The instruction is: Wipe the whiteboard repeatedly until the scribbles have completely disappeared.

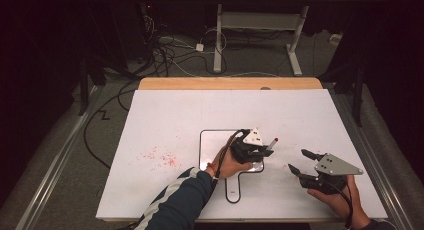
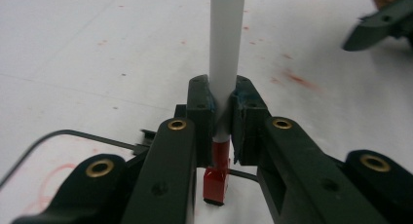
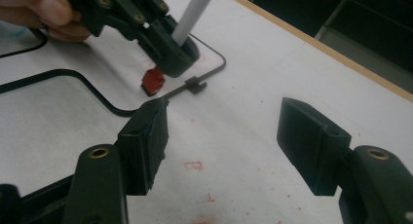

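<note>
Blk grippers w/ brass screws, grey plates; navy white-striped sleeve (image 1: 180, 197).

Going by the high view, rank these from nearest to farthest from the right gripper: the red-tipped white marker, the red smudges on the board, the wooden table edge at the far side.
From the right gripper:
1. Red-tipped white marker, just to its left, held in the left gripper.
2. Wooden table edge, far side, beyond the board.
3. Red smudges, far left on the board.
</note>
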